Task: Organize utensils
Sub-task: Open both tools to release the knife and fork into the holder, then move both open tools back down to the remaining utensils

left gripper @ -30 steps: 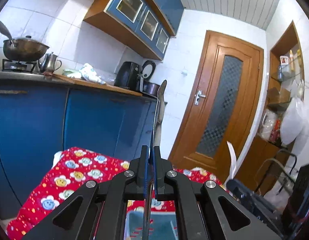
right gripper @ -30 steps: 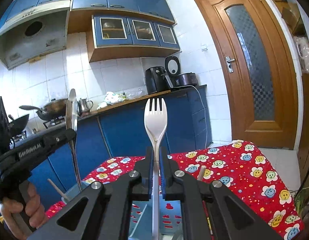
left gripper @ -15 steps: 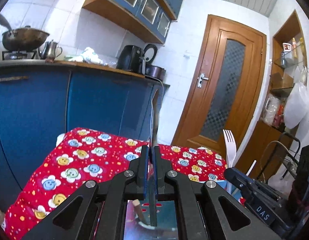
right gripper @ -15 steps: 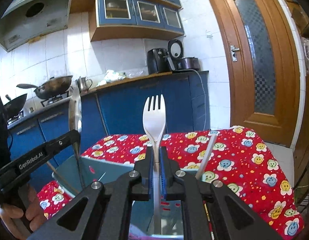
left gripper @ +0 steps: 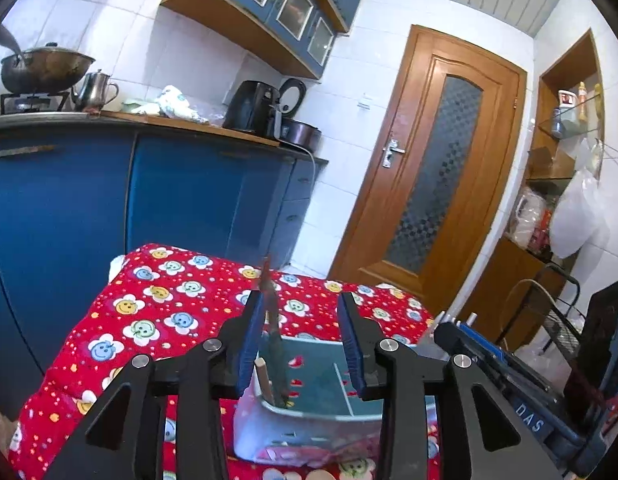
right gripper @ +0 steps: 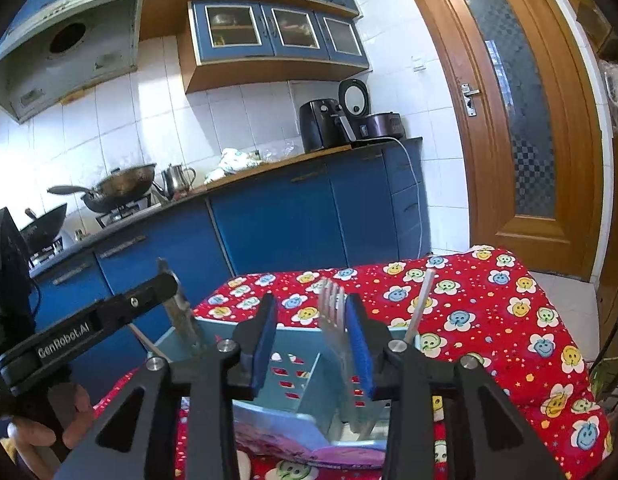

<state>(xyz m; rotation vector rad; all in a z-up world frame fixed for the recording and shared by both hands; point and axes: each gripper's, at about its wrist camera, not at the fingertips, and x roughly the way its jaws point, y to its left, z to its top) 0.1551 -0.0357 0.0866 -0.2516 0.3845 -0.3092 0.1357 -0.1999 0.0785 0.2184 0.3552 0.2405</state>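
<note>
A light blue utensil holder (left gripper: pixel 309 380) (right gripper: pixel 293 364) with compartments stands on the red flowered tablecloth (left gripper: pixel 157 312). My left gripper (left gripper: pixel 303 340) is open just above it; a metal knife (left gripper: pixel 273 328) stands in the holder's left compartment, leaning by the left finger, blurred. A wooden stick (left gripper: pixel 265 378) stands beside it. My right gripper (right gripper: pixel 311 344) is open above the holder; a white plastic fork (right gripper: pixel 335 332) stands in the right compartment, blurred, next to the right finger. The knife (right gripper: pixel 181 312) and the left gripper's arm (right gripper: pixel 89 328) show at left.
A white stick (right gripper: pixel 417 308) stands in the holder's right side. Blue kitchen cabinets (left gripper: pixel 109 200) with a wok (right gripper: pixel 117 184), kettle and appliances run behind the table. A wooden door (left gripper: pixel 429 184) is at the back right. The right gripper's body (left gripper: pixel 509 376) is close on the right.
Both grippers lowered toward the holder and opened. The knife left the left gripper and the fork left the right gripper; both now stand in the holder.
</note>
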